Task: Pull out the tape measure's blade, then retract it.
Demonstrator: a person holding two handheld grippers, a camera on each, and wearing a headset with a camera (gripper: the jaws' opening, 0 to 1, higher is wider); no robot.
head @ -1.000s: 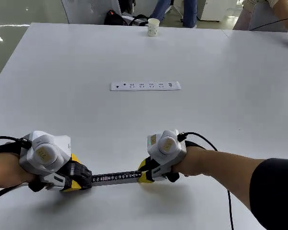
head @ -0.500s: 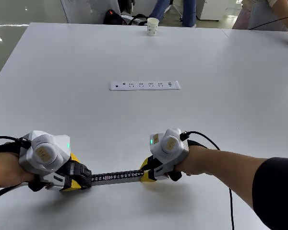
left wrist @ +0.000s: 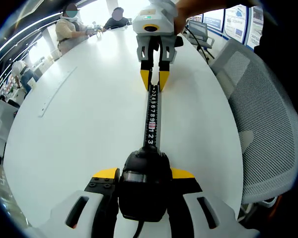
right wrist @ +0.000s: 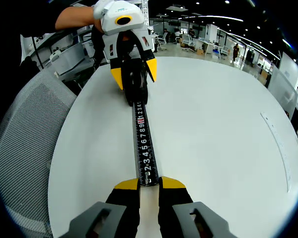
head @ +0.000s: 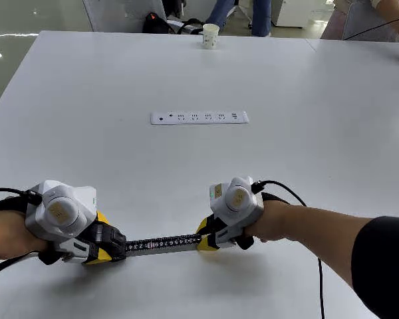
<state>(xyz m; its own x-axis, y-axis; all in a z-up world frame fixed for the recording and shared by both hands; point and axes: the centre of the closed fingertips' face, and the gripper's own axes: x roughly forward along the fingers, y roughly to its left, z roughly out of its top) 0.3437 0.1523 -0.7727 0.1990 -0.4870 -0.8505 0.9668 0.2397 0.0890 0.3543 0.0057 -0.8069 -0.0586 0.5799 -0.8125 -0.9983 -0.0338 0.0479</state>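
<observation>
Currently both tools are engaged on the tape. The left gripper (head: 105,244) is clamped on the black tape measure case (left wrist: 143,191), with its jaws closed against the two sides. Its yellow tips flank the body in the left gripper view. The right gripper (right wrist: 149,184) is pinched onto the free end of the blade (head: 163,244). In the right gripper view its yellow tips sit tight on either side of the blade tip, with the low numbers right at the jaws.

The blade is out and runs straight between the two grippers, low over the white table (head: 286,146). Cannot tell whether it touches the surface. It is black with white digits and has one red mark partway along.

In the head view the case is at the near left of the table and the blade end is near centre, both close to the person's side. The grippers face each other nose to nose along the blade line.

Well apart from that, a white power strip (head: 199,117) lies mid-table and a paper cup (head: 211,36) stands at the far edge. A grey mesh chair (left wrist: 268,124) sits beside the table in the left gripper view.
</observation>
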